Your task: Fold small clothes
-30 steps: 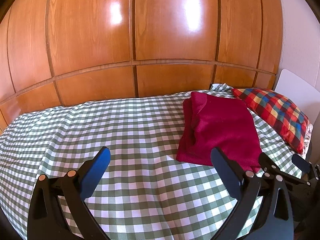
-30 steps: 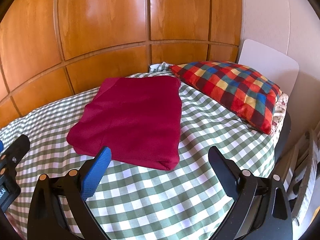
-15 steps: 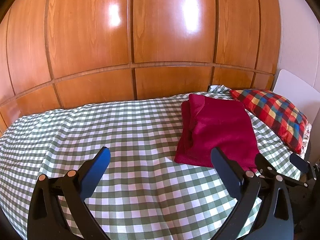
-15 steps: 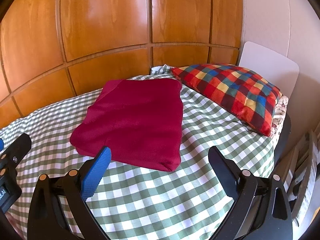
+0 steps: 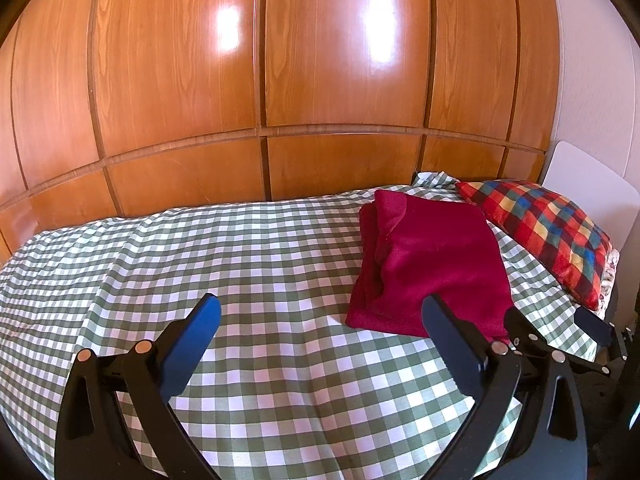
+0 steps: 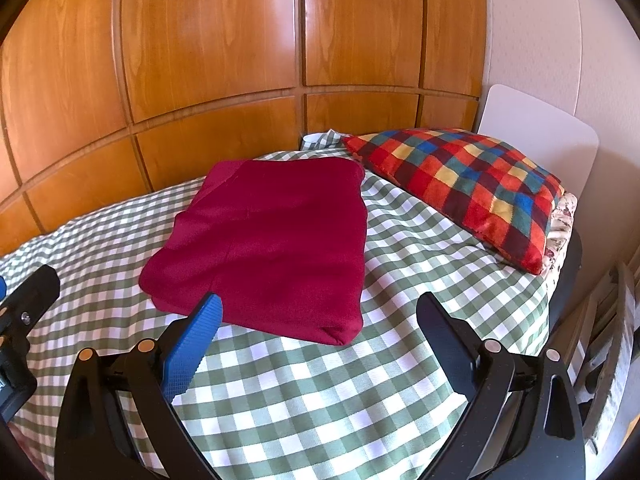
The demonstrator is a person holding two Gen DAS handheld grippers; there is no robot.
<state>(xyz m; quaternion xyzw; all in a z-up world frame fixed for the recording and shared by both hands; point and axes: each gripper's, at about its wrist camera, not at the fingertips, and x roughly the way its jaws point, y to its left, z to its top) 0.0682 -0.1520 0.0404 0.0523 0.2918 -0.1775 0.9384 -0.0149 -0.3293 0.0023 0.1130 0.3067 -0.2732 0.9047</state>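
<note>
A dark red garment (image 5: 432,264) lies folded into a flat rectangle on the green-and-white checked bed (image 5: 240,264), toward its right end. It also shows in the right wrist view (image 6: 276,240), just beyond my fingers. My left gripper (image 5: 320,320) is open and empty, held above the bedcover to the left of the garment. My right gripper (image 6: 318,312) is open and empty, held over the garment's near edge without touching it. Part of the right gripper (image 5: 592,324) shows at the far right of the left wrist view.
A red, blue and yellow checked pillow (image 6: 464,188) lies at the bed's right end against a white board (image 6: 536,128). A wooden panelled wall (image 5: 320,80) runs behind the bed. Furniture stands past the bed's right edge (image 6: 612,340).
Both grippers have drawn back and risen slightly from the folded garment, which looks a little farther away. The garment has not moved.
</note>
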